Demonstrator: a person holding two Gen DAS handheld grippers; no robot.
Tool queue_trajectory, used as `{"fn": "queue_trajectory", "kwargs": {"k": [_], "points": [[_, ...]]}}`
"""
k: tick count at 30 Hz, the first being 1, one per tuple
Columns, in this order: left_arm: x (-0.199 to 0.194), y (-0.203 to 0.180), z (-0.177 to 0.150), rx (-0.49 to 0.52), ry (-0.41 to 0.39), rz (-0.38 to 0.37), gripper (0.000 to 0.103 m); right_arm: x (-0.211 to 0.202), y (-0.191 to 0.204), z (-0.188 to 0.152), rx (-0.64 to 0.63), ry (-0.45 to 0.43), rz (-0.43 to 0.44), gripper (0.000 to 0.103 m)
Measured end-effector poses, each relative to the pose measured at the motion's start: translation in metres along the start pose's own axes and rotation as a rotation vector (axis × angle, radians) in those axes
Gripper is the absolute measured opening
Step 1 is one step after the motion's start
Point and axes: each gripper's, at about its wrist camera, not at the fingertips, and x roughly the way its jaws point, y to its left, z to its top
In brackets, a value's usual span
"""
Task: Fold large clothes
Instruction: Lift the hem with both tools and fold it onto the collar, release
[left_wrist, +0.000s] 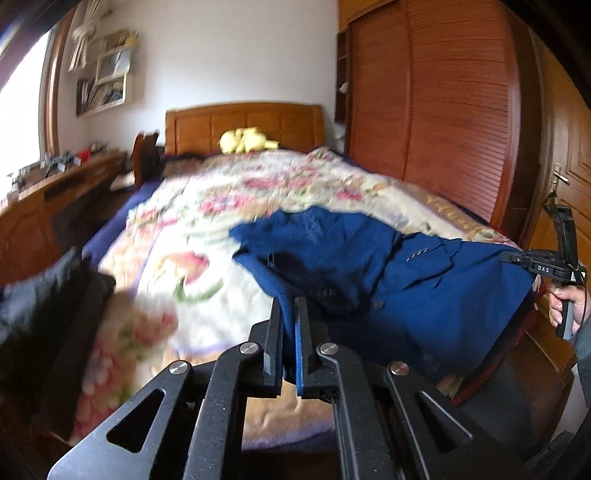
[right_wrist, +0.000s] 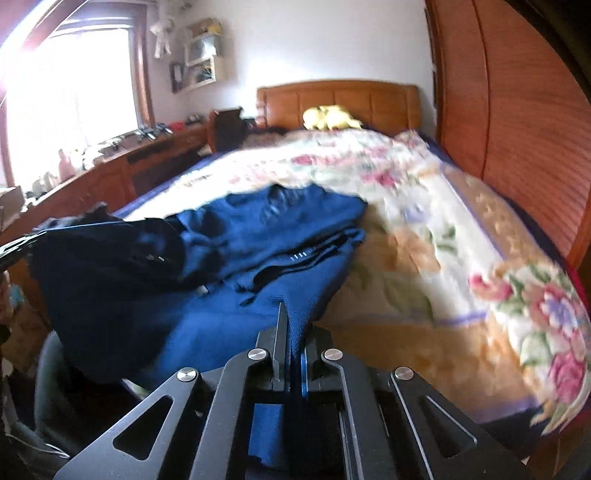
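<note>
While both pinch the blue jacket (left_wrist: 424, 288) — left gripper (left_wrist: 290, 306), right gripper (right_wrist: 295, 317) — it drapes the bed (left_wrist: 207, 229).

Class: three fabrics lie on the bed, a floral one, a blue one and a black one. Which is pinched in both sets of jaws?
The blue jacket: its edge runs between both jaws, while the floral blanket lies flat and the black cloth lies untouched.

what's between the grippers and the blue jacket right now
Nothing visible. The left gripper and the right gripper are each already shut on an edge of the blue jacket, which lies on the floral blanket.
</note>
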Motion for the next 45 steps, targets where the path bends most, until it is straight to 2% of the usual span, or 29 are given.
{"fn": "queue_trajectory", "kwargs": {"k": [6,11,17,20,22,26,30,33,38,43,45], "points": [[-0.037,-0.023,0.036,0.093,-0.081,-0.013,0.005,-0.052,0.009,0.017,-0.008,-0.089,0.029,0.002],[-0.074,-0.029,0.06,0.124,-0.157,-0.013,0.005,-0.108,0.012,0.022,-0.027,-0.173,0.037,0.002],[-0.116,-0.023,0.098,0.098,-0.294,0.005,0.005,-0.179,0.006,0.031,-0.055,-0.268,0.025,0.002],[-0.122,-0.021,0.114,0.095,-0.324,0.017,0.005,-0.209,-0.005,0.032,-0.041,-0.313,0.027,0.002],[-0.114,-0.018,0.119,0.091,-0.316,0.022,0.005,-0.219,-0.013,0.032,-0.038,-0.324,0.005,0.002],[-0.07,-0.008,0.125,0.082,-0.248,0.042,0.005,-0.194,-0.023,0.031,-0.034,-0.275,-0.026,0.002],[-0.005,-0.001,0.124,0.072,-0.158,0.062,0.005,-0.13,-0.031,0.036,-0.044,-0.178,-0.047,0.003],[0.042,0.002,0.125,0.069,-0.117,0.092,0.005,-0.079,-0.036,0.041,-0.05,-0.14,-0.06,0.003],[0.105,0.007,0.137,0.065,-0.066,0.111,0.005,-0.017,-0.041,0.058,-0.029,-0.128,-0.077,0.003],[0.148,0.005,0.151,0.079,-0.045,0.149,0.005,0.04,-0.032,0.097,-0.031,-0.133,-0.102,0.003],[0.164,0.005,0.15,0.073,-0.024,0.141,0.005,0.065,-0.025,0.094,-0.042,-0.103,-0.108,0.007]]}}
